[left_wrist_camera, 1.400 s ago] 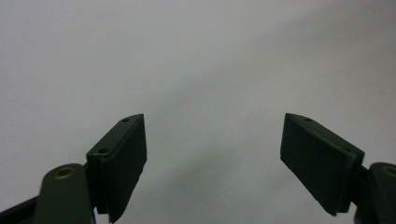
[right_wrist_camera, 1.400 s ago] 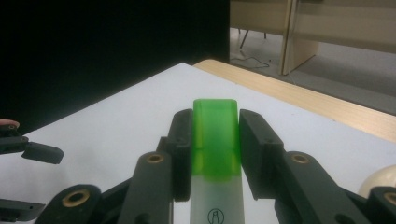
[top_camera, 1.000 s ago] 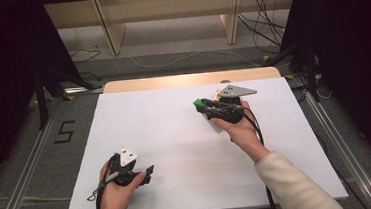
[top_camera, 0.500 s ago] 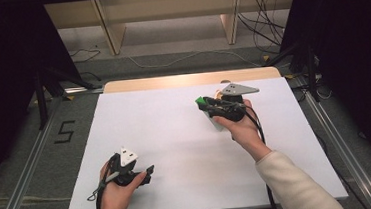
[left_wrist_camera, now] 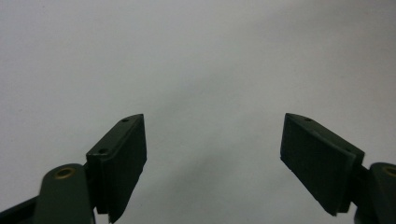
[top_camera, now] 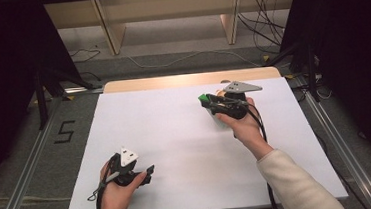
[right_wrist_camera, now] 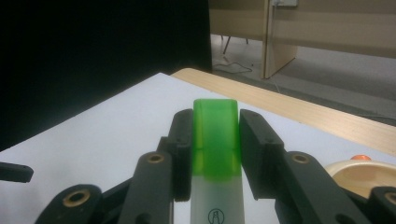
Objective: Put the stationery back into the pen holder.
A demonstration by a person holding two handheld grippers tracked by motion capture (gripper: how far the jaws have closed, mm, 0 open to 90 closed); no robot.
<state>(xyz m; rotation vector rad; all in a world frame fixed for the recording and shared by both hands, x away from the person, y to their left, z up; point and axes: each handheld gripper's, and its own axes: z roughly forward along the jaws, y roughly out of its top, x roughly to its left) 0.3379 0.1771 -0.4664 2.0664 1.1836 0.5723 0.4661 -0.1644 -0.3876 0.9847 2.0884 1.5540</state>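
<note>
My right gripper [top_camera: 207, 102] is shut on a translucent white bottle with a green cap [top_camera: 203, 98], held above the far right part of the white table top [top_camera: 175, 130]. In the right gripper view the green cap [right_wrist_camera: 215, 135] sits squeezed between both black pads [right_wrist_camera: 254, 140], and the pale bottle body [right_wrist_camera: 217, 200] runs down toward the camera. My left gripper [top_camera: 147, 171] rests low near the front left of the table, held in a hand. Its jaws stand wide apart with nothing between them [left_wrist_camera: 212, 154], over bare white surface.
A pale round wooden thing with an orange top [right_wrist_camera: 359, 169] lies just beside the right gripper. A wooden strip [top_camera: 171, 81] edges the table's far side, with shelving legs and cables on the floor beyond. Metal rails [top_camera: 25, 162] flank the table.
The right gripper with the bottle has drifted slightly to the right and away from the person. The left gripper has stayed where it was.
</note>
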